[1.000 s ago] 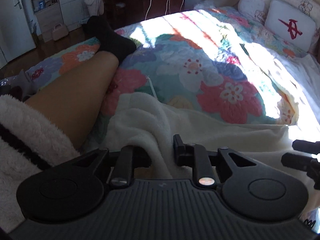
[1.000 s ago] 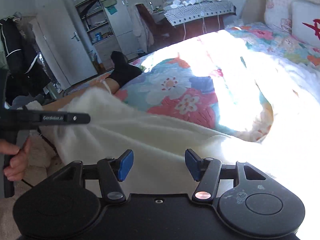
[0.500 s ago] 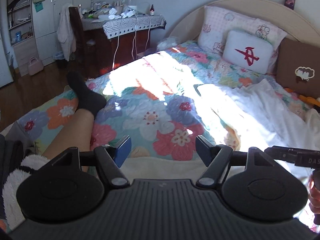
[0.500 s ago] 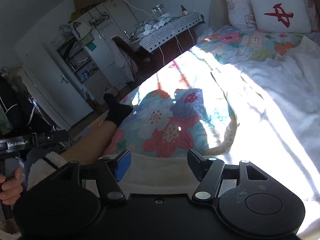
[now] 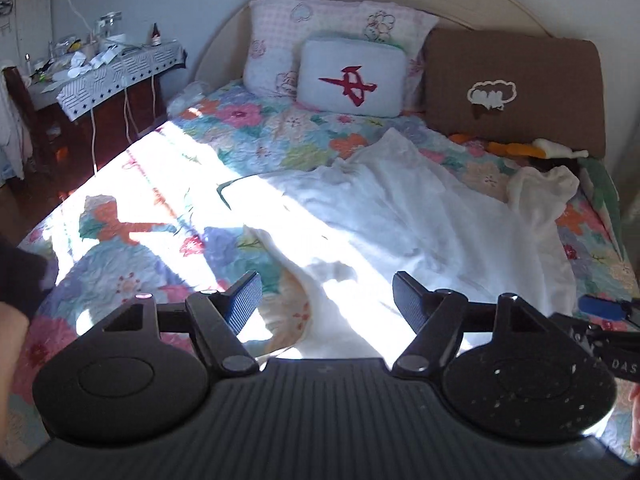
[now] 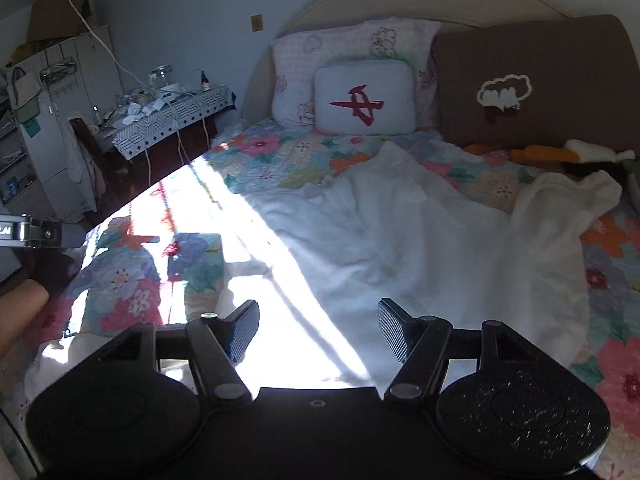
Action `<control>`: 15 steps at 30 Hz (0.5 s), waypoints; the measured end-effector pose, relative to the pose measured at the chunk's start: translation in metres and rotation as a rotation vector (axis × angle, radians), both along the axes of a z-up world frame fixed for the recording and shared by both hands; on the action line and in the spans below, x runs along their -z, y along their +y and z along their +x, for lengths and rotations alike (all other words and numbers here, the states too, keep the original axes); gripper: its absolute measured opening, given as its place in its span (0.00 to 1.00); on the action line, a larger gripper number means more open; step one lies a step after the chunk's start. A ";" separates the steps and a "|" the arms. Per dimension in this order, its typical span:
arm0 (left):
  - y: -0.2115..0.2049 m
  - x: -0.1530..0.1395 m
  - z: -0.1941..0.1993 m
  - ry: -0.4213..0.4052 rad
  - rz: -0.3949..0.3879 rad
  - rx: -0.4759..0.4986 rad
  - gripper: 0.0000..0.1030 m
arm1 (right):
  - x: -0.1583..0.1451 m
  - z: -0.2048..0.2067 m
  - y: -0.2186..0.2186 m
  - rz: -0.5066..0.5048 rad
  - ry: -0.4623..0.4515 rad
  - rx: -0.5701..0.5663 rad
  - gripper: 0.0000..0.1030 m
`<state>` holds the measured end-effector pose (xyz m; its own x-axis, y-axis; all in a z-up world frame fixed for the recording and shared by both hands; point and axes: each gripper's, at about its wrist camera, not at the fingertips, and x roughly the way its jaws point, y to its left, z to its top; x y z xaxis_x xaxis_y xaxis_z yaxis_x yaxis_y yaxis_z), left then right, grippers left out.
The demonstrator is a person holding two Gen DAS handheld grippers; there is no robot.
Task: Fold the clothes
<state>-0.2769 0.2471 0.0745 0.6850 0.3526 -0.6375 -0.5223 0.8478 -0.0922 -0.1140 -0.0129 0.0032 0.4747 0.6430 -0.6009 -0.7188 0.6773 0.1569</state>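
A white garment lies spread and rumpled across the floral quilt of the bed, half in strong sunlight; it also shows in the right wrist view. A cream fleece piece lies at its far right edge, also seen in the right wrist view. My left gripper is open and empty, raised above the garment's near edge. My right gripper is open and empty, above the garment's near part. Part of the right gripper shows at the right of the left wrist view.
Pillows stand at the headboard: a white one with a red mark, a brown cushion and a pink one. A cluttered desk stands left of the bed. A bare leg in a black sock rests at the left.
Both grippers have risen and tilted up from the garment's near edge towards the headboard. The left gripper, shut on white fabric a second ago, has opened and holds nothing.
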 end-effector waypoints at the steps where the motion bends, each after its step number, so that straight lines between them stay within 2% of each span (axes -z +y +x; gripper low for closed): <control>1: -0.009 0.001 0.017 -0.003 0.008 0.029 0.70 | -0.002 0.005 -0.018 -0.008 0.002 0.035 0.68; 5: -0.048 -0.012 0.069 -0.063 0.032 0.141 0.70 | -0.026 0.024 -0.083 -0.018 -0.007 0.168 0.68; 8: -0.062 -0.028 0.094 -0.114 0.070 0.148 0.70 | -0.053 0.034 -0.110 -0.003 -0.023 0.207 0.69; 10: -0.069 -0.039 0.110 -0.143 0.084 0.151 0.73 | -0.068 0.040 -0.115 -0.008 -0.029 0.206 0.71; 12: -0.068 -0.047 0.120 -0.148 0.071 0.145 0.78 | -0.079 0.052 -0.115 -0.035 -0.024 0.213 0.76; 15: -0.066 -0.050 0.132 -0.135 0.060 0.127 0.79 | -0.089 0.076 -0.109 -0.102 0.006 0.239 0.80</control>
